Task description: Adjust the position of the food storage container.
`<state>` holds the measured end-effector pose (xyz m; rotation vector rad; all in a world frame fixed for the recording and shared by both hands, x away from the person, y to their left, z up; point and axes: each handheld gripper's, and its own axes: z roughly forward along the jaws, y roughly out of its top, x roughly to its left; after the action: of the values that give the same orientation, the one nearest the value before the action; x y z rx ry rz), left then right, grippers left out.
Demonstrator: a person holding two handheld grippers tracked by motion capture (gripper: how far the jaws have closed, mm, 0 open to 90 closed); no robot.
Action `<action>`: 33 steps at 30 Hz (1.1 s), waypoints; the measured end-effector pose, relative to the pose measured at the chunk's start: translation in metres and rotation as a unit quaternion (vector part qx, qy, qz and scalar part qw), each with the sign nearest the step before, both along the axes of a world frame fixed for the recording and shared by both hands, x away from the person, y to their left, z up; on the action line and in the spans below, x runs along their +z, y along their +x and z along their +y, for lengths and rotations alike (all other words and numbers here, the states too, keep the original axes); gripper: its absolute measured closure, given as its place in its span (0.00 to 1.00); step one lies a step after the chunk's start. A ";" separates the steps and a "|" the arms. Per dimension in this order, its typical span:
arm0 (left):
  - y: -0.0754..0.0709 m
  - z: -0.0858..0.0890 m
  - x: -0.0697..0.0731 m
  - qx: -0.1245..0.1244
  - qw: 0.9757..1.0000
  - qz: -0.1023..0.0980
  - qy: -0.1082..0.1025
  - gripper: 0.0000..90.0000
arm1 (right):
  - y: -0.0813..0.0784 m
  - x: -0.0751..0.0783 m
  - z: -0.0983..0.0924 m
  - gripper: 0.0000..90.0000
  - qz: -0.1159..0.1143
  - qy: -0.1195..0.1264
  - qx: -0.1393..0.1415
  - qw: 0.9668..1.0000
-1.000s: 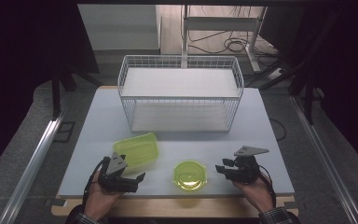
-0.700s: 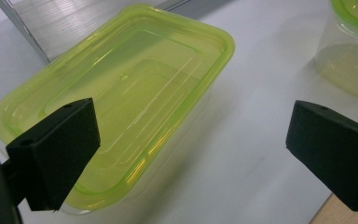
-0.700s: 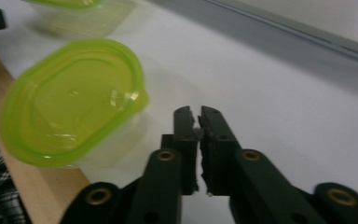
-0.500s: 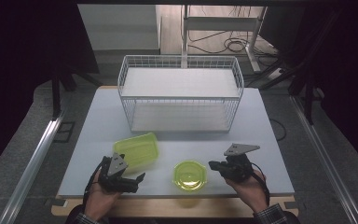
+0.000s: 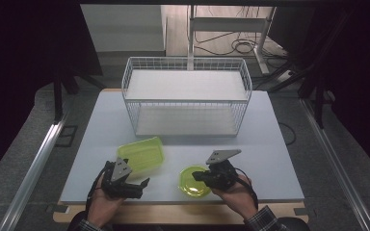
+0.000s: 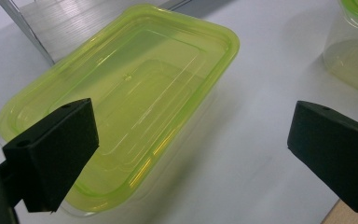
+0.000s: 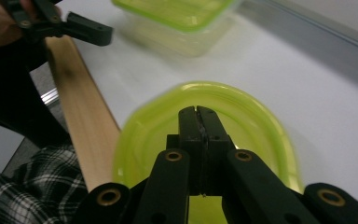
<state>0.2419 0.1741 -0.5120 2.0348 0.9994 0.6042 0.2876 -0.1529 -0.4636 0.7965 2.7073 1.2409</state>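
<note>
Here, high view: white table (image 5: 279, 144), wire basket (image 5: 187, 96) toward its far edge with both shelves bare. Two lime-lidded containers sit near the near edge: a rectangular container (image 5: 140, 155) left of centre and a round container (image 5: 195, 180) just right of centre, well apart from the basket. Judged progress: if the work is loading the basket, neither piece has been lifted; all of it is left. The left gripper (image 5: 137, 185) rests low at the near-left edge, forearm coming in from below, jaws level and pointing toward the gap between the two containers. The right gripper (image 5: 196, 176) lies over the round container's right rim, hand (image 5: 236, 192) behind it, wrist angled inward.

Left gripper view: both black jaws stand wide apart with nothing between the pads. The rectangular container (image 6: 121, 107) lies just ahead and to the left jaw's side, lid on; one jaw overlaps its near corner in the picture, contact not clear. The round container (image 6: 354, 42) shows at the top right corner.

Right gripper view: jaws pressed together, tips meeting, holding nothing. They hover over the round container's lid (image 7: 242, 121); whether they touch it I cannot tell. The left gripper (image 7: 81, 28) and the rectangular container (image 7: 182, 18) show farther off; the table's wooden near edge (image 7: 79, 121) runs alongside.
</note>
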 end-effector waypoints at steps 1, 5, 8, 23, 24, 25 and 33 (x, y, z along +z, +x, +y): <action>0.000 0.000 0.000 0.000 1.000 0.000 0.000 0.02 | -0.001 0.000 0.004 0.99 0.001 0.000 0.005 1.000; 0.000 -0.001 0.000 0.002 1.000 0.000 0.004 0.02 | -0.004 -0.001 0.019 0.99 0.007 0.004 0.022 1.000; 0.000 -0.001 0.000 0.001 1.000 -0.001 0.004 0.02 | -0.008 -0.002 0.031 0.99 0.011 0.002 0.035 0.999; 0.000 -0.002 -0.002 -0.001 1.000 0.003 0.013 0.02 | -0.024 -0.019 0.045 0.99 0.028 -0.017 0.070 0.997; 0.000 -0.002 -0.002 -0.001 1.000 0.003 0.014 0.02 | -0.023 -0.020 0.039 0.99 0.029 -0.019 0.063 0.997; 0.000 -0.003 -0.002 0.000 1.000 0.003 0.014 0.02 | -0.022 -0.020 0.036 0.99 0.029 -0.020 0.059 0.998; 0.001 -0.003 -0.002 0.000 1.000 0.004 0.016 0.02 | -0.010 -0.019 0.005 0.99 0.025 -0.022 0.012 0.999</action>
<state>0.2427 0.1706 -0.5144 2.0672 0.9999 0.6153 0.2772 -0.1481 -0.4828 0.8044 2.7814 1.1756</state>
